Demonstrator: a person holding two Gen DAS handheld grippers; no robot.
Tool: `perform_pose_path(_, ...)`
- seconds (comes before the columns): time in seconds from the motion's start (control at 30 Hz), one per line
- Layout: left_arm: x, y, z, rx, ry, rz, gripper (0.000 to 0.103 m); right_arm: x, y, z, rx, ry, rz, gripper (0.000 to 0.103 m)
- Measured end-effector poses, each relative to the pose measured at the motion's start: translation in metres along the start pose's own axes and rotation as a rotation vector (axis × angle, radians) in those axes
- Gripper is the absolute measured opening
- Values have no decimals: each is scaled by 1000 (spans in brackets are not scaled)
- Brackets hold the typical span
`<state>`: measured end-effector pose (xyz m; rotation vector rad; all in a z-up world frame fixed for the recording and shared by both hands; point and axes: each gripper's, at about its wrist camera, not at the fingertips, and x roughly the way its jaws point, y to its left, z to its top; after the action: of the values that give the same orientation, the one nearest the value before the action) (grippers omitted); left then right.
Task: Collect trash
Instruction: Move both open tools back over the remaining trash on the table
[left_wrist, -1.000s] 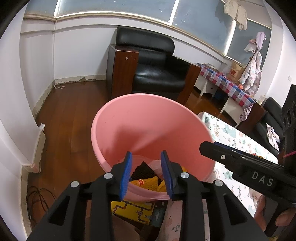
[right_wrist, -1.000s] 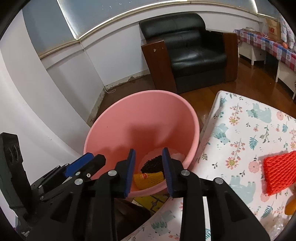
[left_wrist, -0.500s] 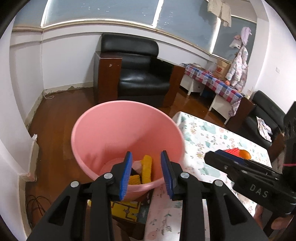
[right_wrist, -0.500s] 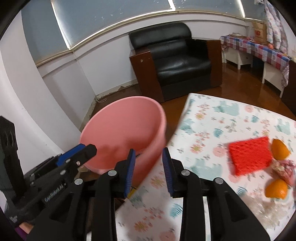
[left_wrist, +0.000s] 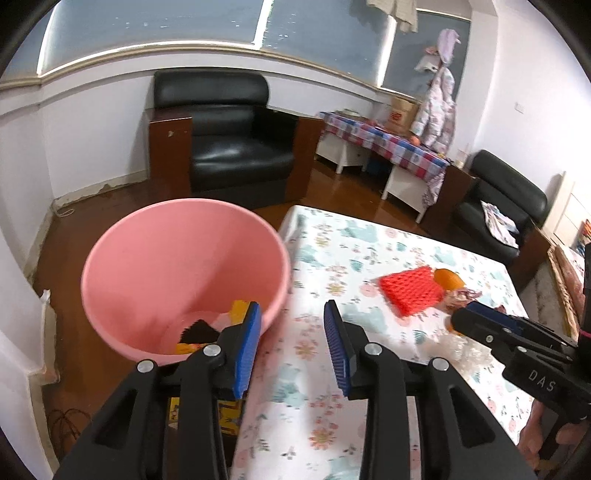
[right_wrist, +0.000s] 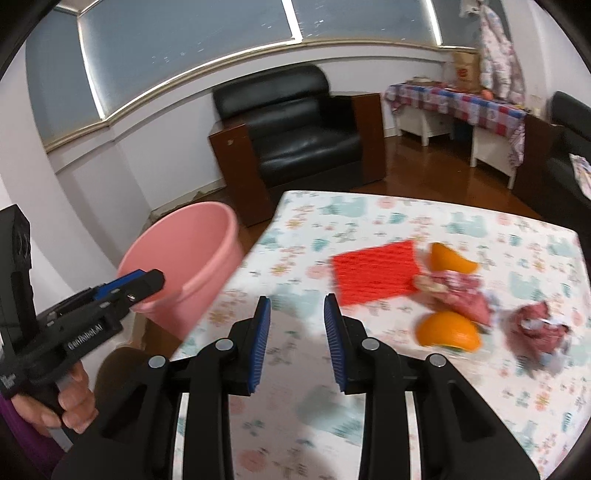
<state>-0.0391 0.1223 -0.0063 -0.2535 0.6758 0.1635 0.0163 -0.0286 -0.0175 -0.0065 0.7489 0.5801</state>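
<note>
The trash still out lies on the far right part of my table: a red foam net (right_wrist: 375, 271) lying flat, an orange peel (right_wrist: 448, 260) just beside its right edge, a second orange peel (right_wrist: 448, 336) nearer me, and crumpled pinkish wrappers (right_wrist: 461, 295) between and to the right of the peels. All rest on the floral tablecloth (right_wrist: 369, 218), which covers the whole tabletop. Some clear crinkled film (left_wrist: 463, 347) sits near the table's right side in my left view; I cannot tell what it is.

The pink bucket (left_wrist: 177, 258) stands off the table's left edge, just beside it. Black, yellow and orange scraps (left_wrist: 201, 332) lie at its bottom.

My left gripper (left_wrist: 291, 345) hangs over the table edge beside the bucket rim; its jaws have just been opening and stand apart with nothing between them. My right gripper (right_wrist: 297, 339) is over the tablecloth, jaws apart, nothing between them.

Room: dark wooden floor (left_wrist: 74, 236), a black leather armchair (left_wrist: 229, 147) against the white wall, a window band above, a side table with checked cloth (left_wrist: 388, 142) to the right, and a second black seat (left_wrist: 506, 199) beyond it.
</note>
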Motion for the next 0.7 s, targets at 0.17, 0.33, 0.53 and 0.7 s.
perform_pose_path(0.17, 3, -16, 0, 33, 15, -30, 35, -18, -32, -12, 21, -15, -57, 31)
perform_pose_path(0.33, 10, -35, 2, 70, 32, -62, 37, -35, -65, -24, 46, -27, -124, 31)
perform_pose_path(0.53, 23, -68, 10, 119, 47, -131, 41, -51, -93, -27, 63, -46, -186, 36)
perform_pose_path(0.7, 38, -102, 15, 159, 83, -197, 42, -56, -113, -29, 94, -62, -210, 45)
